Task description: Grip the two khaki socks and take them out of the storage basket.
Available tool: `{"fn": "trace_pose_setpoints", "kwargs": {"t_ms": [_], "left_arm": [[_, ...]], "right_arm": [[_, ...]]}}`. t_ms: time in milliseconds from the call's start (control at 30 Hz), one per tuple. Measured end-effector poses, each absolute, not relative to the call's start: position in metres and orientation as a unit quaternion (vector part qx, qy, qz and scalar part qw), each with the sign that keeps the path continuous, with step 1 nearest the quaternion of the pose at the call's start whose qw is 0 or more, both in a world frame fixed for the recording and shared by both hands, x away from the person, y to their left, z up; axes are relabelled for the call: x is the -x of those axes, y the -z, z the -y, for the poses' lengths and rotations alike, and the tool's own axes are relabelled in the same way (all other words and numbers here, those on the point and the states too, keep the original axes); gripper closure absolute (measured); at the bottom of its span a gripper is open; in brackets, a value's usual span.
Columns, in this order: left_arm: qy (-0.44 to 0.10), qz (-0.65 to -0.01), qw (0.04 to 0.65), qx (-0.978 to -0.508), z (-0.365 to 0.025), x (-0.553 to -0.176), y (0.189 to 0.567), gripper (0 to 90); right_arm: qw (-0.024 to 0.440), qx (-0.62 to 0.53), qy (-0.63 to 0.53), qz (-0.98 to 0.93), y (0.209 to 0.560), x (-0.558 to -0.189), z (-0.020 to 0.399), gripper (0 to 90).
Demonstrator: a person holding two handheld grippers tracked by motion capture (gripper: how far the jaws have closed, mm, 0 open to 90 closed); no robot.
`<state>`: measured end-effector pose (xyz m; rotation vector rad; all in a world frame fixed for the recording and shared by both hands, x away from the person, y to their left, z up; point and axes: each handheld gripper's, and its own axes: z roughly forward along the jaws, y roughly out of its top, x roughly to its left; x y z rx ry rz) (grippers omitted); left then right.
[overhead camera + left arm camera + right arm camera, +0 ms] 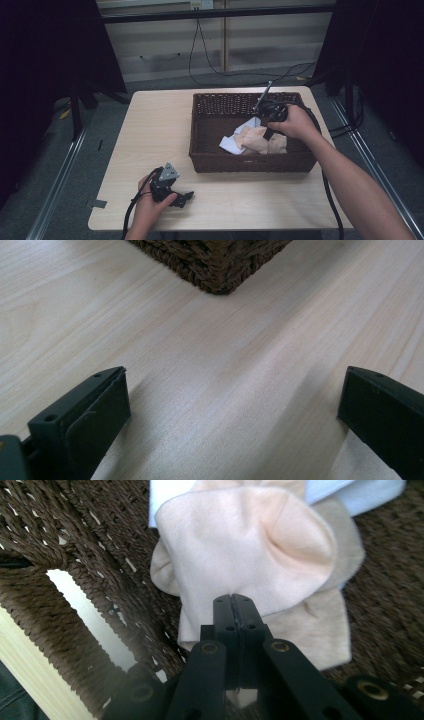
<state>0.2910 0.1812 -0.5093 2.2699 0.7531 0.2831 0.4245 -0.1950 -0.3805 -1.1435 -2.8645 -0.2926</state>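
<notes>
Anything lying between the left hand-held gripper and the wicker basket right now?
No. The left hand-held gripper stands open over bare wooden table; its own view shows clear wood up to the wicker basket corner. The high view agrees.

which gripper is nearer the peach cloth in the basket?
Right. The right gripper is inside the wicker basket, shut on the peach cloth. The left gripper rests open on the table, outside the basket's front-left corner.

Both forearms are bare, with no sleeve on either. The left black two-jaw gripper (186,196) carries a grey three-cornered plate and a black trailing cable. The right black two-jaw gripper (233,602) shows round screw holes, brass-ringed perhaps, on flat matt arms.
</notes>
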Motion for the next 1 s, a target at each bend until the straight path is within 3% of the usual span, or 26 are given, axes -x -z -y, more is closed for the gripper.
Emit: {"fn": "trace_pose_setpoints", "kwargs": {"t_ms": [533, 733, 867, 1000], "left_arm": [[-0.110, -0.292, 0.359, -0.880, -0.181, -0.291, 0.509, 0.0], [-0.110, -0.292, 0.359, -0.880, -0.181, -0.291, 0.509, 0.0], [-0.110, -0.292, 0.359, -0.880, -0.181, -0.291, 0.509, 0.0], [-0.111, -0.293, 0.360, -0.879, -0.181, -0.291, 0.510, 0.0]], "right_arm": [[0.017, 0.382, 0.112, 0.917, 0.313, -0.420, 0.213, 90.0], [0.016, 0.382, 0.120, 0.916, 0.318, -0.418, 0.215, 90.0], [0.031, 0.382, 0.115, 0.916, 0.354, -0.418, 0.213, 61.4], [0.025, 0.381, 0.101, 0.919, 0.386, -0.419, 0.211, 40.3]]}}
